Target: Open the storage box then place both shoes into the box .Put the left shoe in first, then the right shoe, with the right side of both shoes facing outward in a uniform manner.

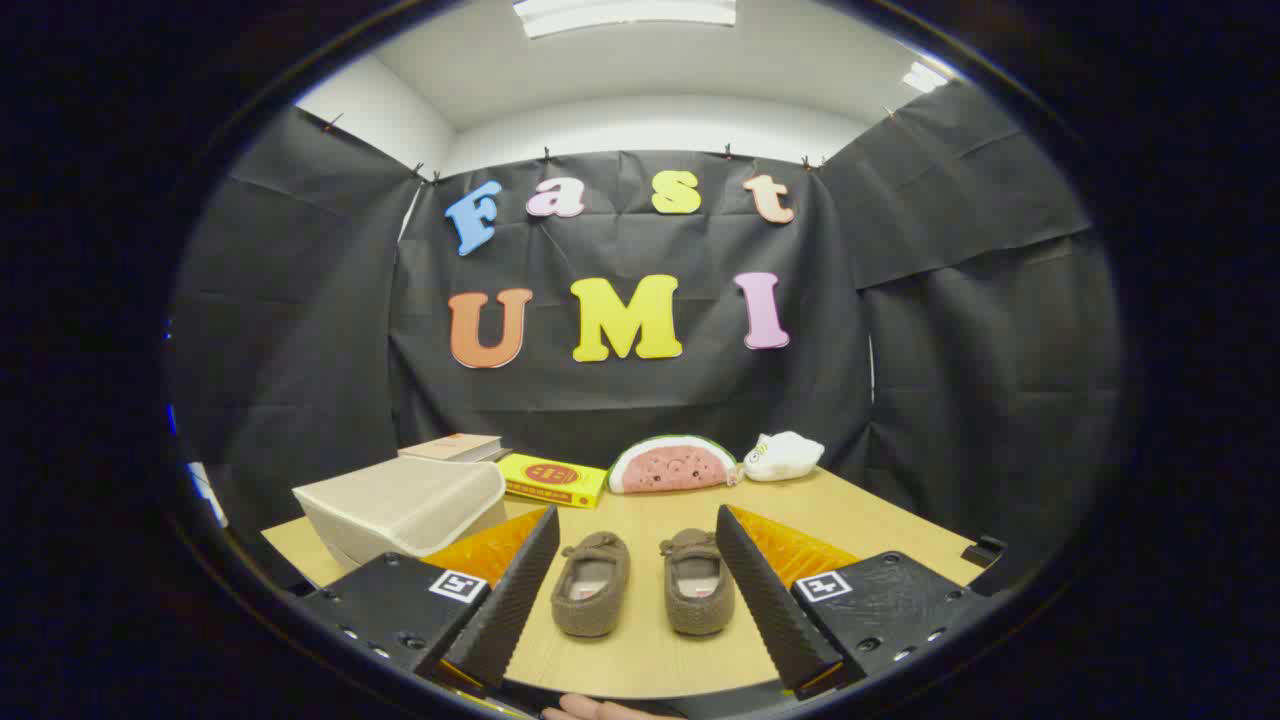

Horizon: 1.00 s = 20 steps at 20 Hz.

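One wooden table [900, 525] carries everything here, set against the black cloth wall of the booth. The biggest thing on it is the storage box [405, 508], pale beige with its lid closed, lying beyond the left finger of the tongs and tilted a little. The tongs [636, 585] are spread wide and hold nothing; their dark ribbed fingers [510, 600] slant in from either side. Between those fingers, side by side and slightly apart on the tabletop, sit the left shoe [591, 584] and the right shoe [697, 581], both brown slippers with their toes pointing away. Farther back along the wall stand a watermelon-slice pouch [672, 466], a yellow box [553, 480], a book [452, 447] behind the storage box, and a small white plush [783, 455].
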{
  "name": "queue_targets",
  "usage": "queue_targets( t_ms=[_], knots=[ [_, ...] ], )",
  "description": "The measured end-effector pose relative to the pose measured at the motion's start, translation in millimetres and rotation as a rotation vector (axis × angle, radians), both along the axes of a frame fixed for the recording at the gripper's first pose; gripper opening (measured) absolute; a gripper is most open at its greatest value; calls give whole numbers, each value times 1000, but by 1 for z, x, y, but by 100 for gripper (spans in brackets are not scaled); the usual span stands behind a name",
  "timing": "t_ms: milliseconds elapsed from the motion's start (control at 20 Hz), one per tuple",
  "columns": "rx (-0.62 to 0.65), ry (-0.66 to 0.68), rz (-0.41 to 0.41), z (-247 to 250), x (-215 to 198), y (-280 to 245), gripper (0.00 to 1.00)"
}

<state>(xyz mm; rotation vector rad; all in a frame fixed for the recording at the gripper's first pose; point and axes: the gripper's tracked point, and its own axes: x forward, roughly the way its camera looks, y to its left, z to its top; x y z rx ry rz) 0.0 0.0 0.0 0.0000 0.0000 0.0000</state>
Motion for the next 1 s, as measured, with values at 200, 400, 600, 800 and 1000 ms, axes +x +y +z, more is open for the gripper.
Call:
queue_targets(
  t_ms=[200, 400, 600, 800, 1000],
  knots=[
    [-18, -7, -21, 0, 2, -2, 96],
    [-21, -8, -16, -3, -1, 2, 96],
    [-8, -6, 8, -2, -1, 9, 96],
    [-4, 13, 17, -6, 12, 7, 96],
    [22, 56, 72, -11, 39, 19, 96]
  ],
)
